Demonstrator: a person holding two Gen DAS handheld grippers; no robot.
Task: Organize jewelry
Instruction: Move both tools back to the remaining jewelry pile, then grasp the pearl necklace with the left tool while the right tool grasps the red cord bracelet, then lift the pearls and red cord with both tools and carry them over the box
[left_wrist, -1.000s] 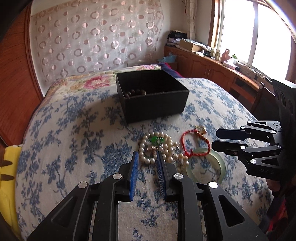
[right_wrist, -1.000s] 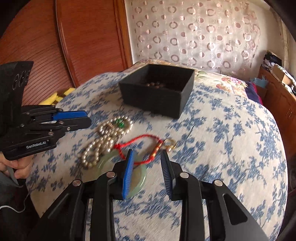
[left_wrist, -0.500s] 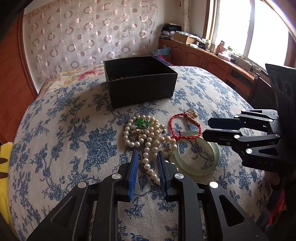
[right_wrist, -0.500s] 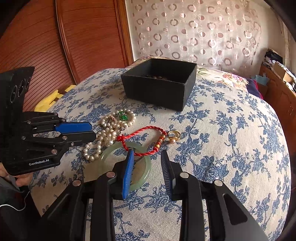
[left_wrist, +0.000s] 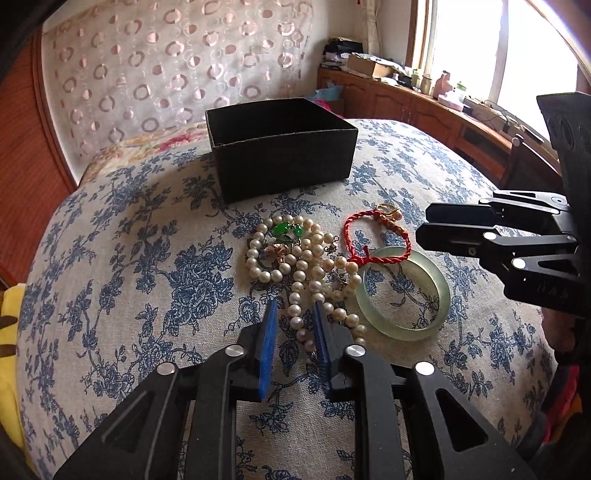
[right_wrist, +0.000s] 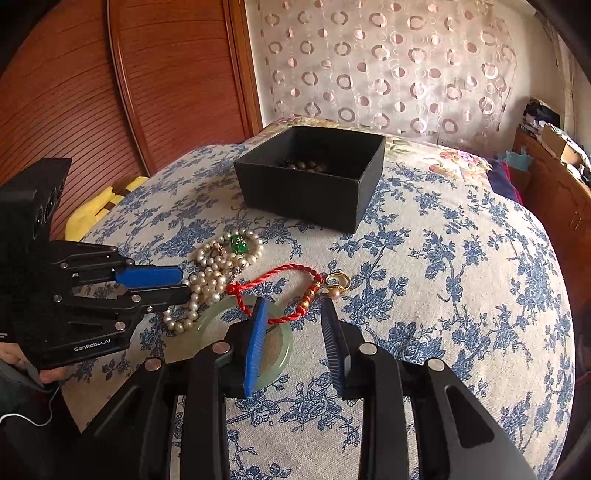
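On the bed (left_wrist: 110, 258), covered in a blue-flowered spread, a heap of jewelry is lying near the middle, just in front of a black box (left_wrist: 284, 147) holding dark beads (right_wrist: 308, 165). The pearls (left_wrist: 303, 266) are lying in a tangled pile of cream beads with a green stone (left_wrist: 286, 229) among them. Beside them a red cord (left_wrist: 380, 240) with gold beads and a gold ring is looping over the edge of a pale green bangle (left_wrist: 404, 293), which is lying flat.

The left gripper (left_wrist: 295, 314) is closing its jaws around the near strand of pearls; the pads are not yet pressing on it. The right gripper (right_wrist: 291, 314) is hovering open over the bangle and cord, holding nothing.
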